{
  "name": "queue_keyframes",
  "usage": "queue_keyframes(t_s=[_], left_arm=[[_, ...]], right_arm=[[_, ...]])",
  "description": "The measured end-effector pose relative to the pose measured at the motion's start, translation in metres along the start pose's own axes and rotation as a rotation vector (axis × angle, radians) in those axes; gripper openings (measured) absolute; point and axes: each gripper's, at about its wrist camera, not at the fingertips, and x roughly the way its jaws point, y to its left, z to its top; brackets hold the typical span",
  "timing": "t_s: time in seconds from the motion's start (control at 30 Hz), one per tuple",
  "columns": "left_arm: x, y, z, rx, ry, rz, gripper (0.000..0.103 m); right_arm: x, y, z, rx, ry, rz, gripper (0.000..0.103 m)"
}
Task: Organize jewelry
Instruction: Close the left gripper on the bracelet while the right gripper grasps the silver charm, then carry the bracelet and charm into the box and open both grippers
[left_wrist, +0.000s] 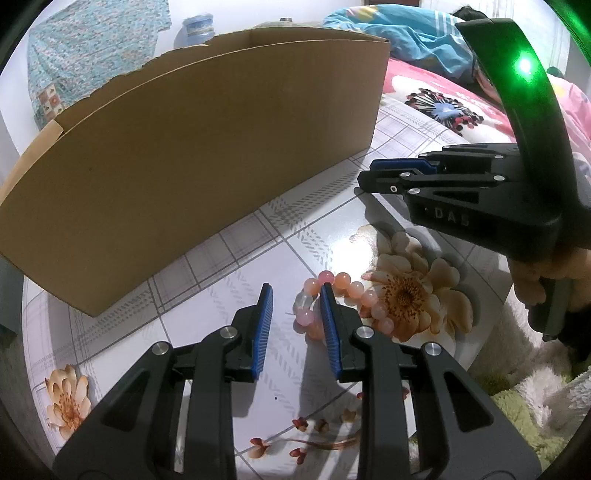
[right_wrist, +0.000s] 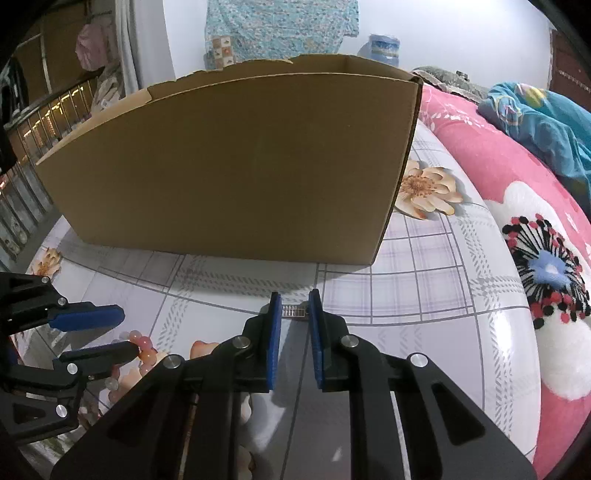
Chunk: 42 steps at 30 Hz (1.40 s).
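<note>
Your left claw (left_wrist: 295, 302) hangs over the bench (left_wrist: 258, 236), tilted down, with its blue pads spread and nothing pinched. The pink bead bracelet (left_wrist: 351, 299) lies flat on the flowered cloth under that claw: its right pad (left_wrist: 328, 317) crosses over the ring of beads, so a few beads show in the gap between the pads and the rest curve off to the right, over the printed flower. From your right wrist view the same bracelet (right_wrist: 146, 349) peeks out beside the lower finger of the left claw (right_wrist: 123, 332), near the bench's left edge.

Your right claw (right_wrist: 294, 308) points down at the bench too, and between its pad tips sits a small silvery metal piece (right_wrist: 293, 312), a short ribbed strip. Each end of it meets a pad, so the claw reads as pinching it. From the left wrist view, the right claw (left_wrist: 373, 175) shows side-on, pads nearly together, your hand (left_wrist: 535, 273) wrapped round its handle; the metal piece can't be made out there.

The open cardboard box (right_wrist: 236, 162) stands on the far half of the bench, its long wall facing you, just beyond both claws. Past the bench's right edge lies a pink floral bedspread (right_wrist: 491, 166) with a blue blanket (right_wrist: 535, 114) bunched on it.
</note>
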Motion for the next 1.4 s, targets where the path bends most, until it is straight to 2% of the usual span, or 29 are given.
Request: queue_keyframes(t_s=[0.27, 0.4, 0.53, 0.73, 1.1, 1.4], left_arm=[[0.001, -0.002, 0.000, 0.004, -0.004, 0.001, 0.025], [0.000, 0.000, 0.000, 0.003, -0.009, 0.002, 0.009], [-0.002, 0.001, 0.000, 0.000, -0.009, 0.000, 0.008], [-0.018, -0.001, 0.003, 0.005, -0.049, -0.014, 0.008], [-0.073, -0.008, 0.028, 0.039, -0.189, -0.053, 0.008], [-0.128, 0.000, 0.087, 0.107, -0.372, -0.069, 0.008]], right_arm=[[-0.006, -0.008, -0.004, 0.050, -0.002, 0.048, 0.015], [-0.016, -0.010, -0.004, 0.060, -0.023, 0.059, 0.015], [-0.027, -0.014, -0.004, 0.076, -0.050, 0.071, 0.015], [-0.053, -0.016, -0.002, 0.079, -0.116, 0.086, 0.015], [-0.096, -0.019, 0.026, 0.091, -0.248, 0.151, 0.015], [-0.116, -0.025, 0.082, 0.054, -0.353, 0.250, 0.015]])
